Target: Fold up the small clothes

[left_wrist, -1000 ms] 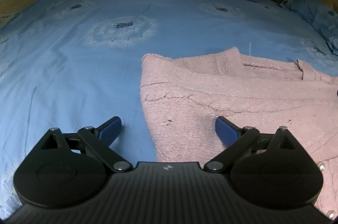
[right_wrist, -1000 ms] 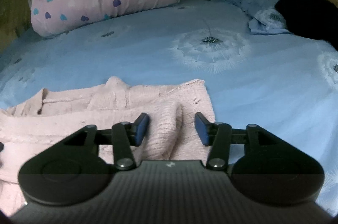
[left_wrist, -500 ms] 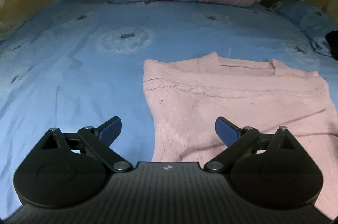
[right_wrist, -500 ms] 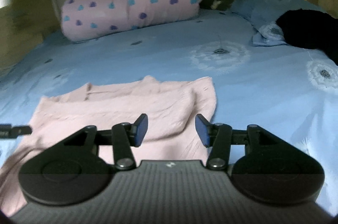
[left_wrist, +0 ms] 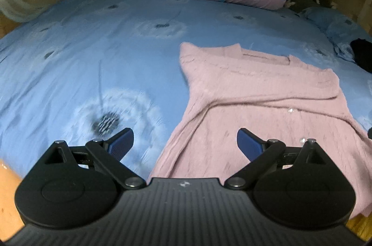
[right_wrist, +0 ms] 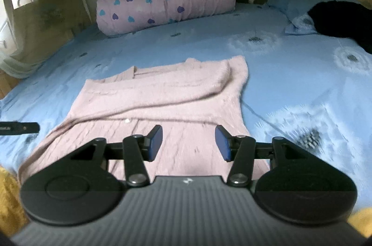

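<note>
Pink fuzzy knit sweater (left_wrist: 262, 102) spread on the blue dandelion-print bedsheet (left_wrist: 93, 48), hem toward you at the near edge, neckline far, one sleeve folded across the chest. Expect it soft, light and limp; pinch the near hem corners. Your left gripper (left_wrist: 185, 141) and right gripper (right_wrist: 188, 143) hover above it, jaws apart and holding nothing.

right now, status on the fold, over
Left gripper and right gripper open, empty. Pink knit sweater flat on bed, sleeves folded across. Nothing blocking.
</note>
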{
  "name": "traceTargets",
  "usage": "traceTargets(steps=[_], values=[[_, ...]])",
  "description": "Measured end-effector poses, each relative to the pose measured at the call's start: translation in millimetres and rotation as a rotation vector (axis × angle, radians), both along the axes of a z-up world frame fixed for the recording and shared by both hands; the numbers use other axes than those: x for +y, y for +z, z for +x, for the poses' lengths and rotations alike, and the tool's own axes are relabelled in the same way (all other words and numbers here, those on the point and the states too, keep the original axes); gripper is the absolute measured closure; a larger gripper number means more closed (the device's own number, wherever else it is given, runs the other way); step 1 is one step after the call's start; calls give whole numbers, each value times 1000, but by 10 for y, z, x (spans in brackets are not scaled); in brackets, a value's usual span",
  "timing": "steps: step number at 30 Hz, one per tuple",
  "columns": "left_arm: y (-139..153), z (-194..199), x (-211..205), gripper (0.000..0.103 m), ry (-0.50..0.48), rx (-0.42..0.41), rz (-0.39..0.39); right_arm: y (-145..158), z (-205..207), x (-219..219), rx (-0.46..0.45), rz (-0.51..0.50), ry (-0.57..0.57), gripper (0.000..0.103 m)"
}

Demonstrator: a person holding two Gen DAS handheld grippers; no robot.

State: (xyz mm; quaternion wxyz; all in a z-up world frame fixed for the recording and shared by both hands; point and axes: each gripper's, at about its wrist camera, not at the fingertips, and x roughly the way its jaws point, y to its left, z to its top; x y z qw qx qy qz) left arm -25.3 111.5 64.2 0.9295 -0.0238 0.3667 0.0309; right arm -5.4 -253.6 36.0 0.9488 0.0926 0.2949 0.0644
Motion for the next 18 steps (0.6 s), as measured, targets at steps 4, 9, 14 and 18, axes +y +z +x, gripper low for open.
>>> traceTargets(steps=[4,9,14,18], values=[[-64,-99,95,5,-9,26,9,-36,-178,-54,24,-35,-9,51],[-238,-104,201,5,3,60,5,-132,-307,-177,60,-86,-35,51],[-401,-68,320,5,9,94,-83,-265,-349,-323,96,-115,-68,51],[-424,-73,290,6,-28,94,-70,-344,-410,-374,104,-119,-61,51]])
